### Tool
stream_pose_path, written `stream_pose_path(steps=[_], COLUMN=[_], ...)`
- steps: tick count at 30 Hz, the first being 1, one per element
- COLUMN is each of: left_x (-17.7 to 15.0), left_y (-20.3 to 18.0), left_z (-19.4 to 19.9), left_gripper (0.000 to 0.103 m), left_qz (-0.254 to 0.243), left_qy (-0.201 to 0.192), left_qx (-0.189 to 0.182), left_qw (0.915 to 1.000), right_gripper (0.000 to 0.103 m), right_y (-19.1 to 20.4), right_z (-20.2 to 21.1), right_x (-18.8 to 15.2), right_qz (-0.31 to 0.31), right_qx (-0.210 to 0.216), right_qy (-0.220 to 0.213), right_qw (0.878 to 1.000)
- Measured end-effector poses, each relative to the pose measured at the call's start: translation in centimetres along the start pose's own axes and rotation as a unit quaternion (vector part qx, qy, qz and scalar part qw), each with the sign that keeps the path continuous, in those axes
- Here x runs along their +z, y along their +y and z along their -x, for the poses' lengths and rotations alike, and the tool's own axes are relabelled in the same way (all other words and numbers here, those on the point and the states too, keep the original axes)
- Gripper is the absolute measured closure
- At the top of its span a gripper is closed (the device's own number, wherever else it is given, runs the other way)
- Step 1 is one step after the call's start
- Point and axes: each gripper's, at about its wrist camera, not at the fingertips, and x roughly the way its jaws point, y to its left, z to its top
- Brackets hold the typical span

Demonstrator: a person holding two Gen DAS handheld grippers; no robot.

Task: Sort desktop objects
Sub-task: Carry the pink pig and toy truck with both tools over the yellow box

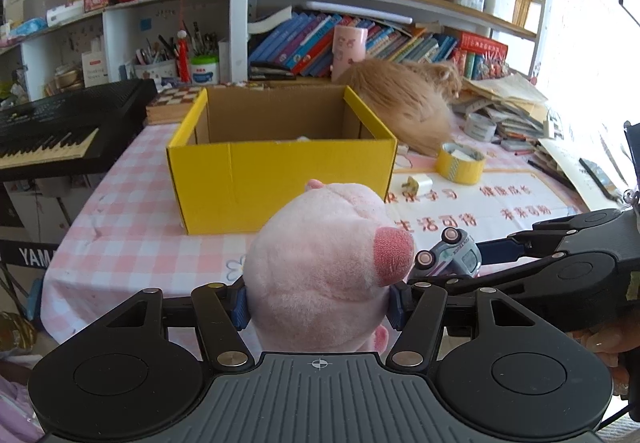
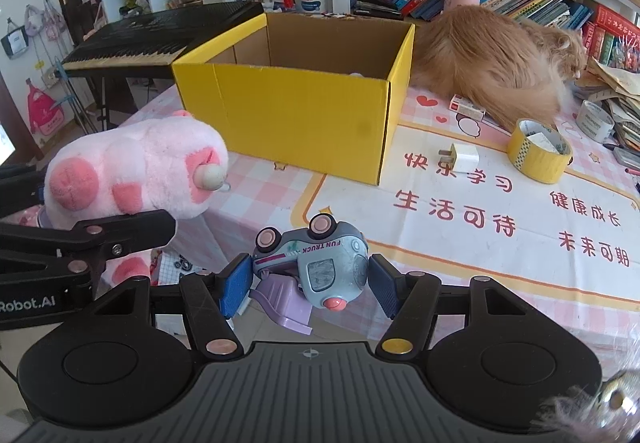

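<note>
My left gripper (image 1: 318,303) is shut on a pink plush pig (image 1: 324,267), whose body fills the gap between the blue pads. The same pig (image 2: 136,171) shows at the left of the right wrist view, held above the table's near edge. My right gripper (image 2: 310,283) is shut on a grey-blue toy truck (image 2: 320,263), which lies on its side with its pink wheels up. The truck (image 1: 452,253) also peeks out past the pig in the left wrist view. An open yellow cardboard box (image 1: 280,159) (image 2: 296,103) stands on the checked tablecloth beyond both grippers.
An orange long-haired cat (image 2: 496,63) lies right of the box. A yellow tape roll (image 2: 538,151), a white plug (image 2: 460,159) and a second tape roll (image 2: 596,121) lie on the cloth. A black keyboard (image 1: 60,127) stands left; bookshelves (image 1: 360,39) fill the back.
</note>
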Motion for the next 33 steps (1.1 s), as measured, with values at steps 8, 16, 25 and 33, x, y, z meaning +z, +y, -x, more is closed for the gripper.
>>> stream_pose_path(steps=[8,16,25,33], left_x=[2.3,5.3,9.2,12.3], left_y=[0.4,1.4,2.4,3.0], left_z=[-0.4,-2.3,-5.6,-11.0], left_gripper=[0.043,0.043,0.043,0.043], left_qz=[0.007,0.012,0.009,0.000], left_qy=[-0.030,-0.061,-0.076,-0.060], left_qx=[-0.003,0.019,0.046,0.063], left_qw=[0.9995,0.9979,0.9960,0.9962], right_gripper=[0.043,0.043,0.043,0.043], right_y=[-0.2,-1.9,-4.2,-5.4], right_z=[1.0,0.7,-2.0,-6.8], right_x=[3.0,6.6,11.5,15.8], right_qz=[-0.002,0.016,0.036,0.094], right_qx=[0.003,-0.005,0.007,0.009], right_qy=[-0.031,-0.060,-0.085,-0.084], right_qw=[0.999,0.998,0.996,0.992])
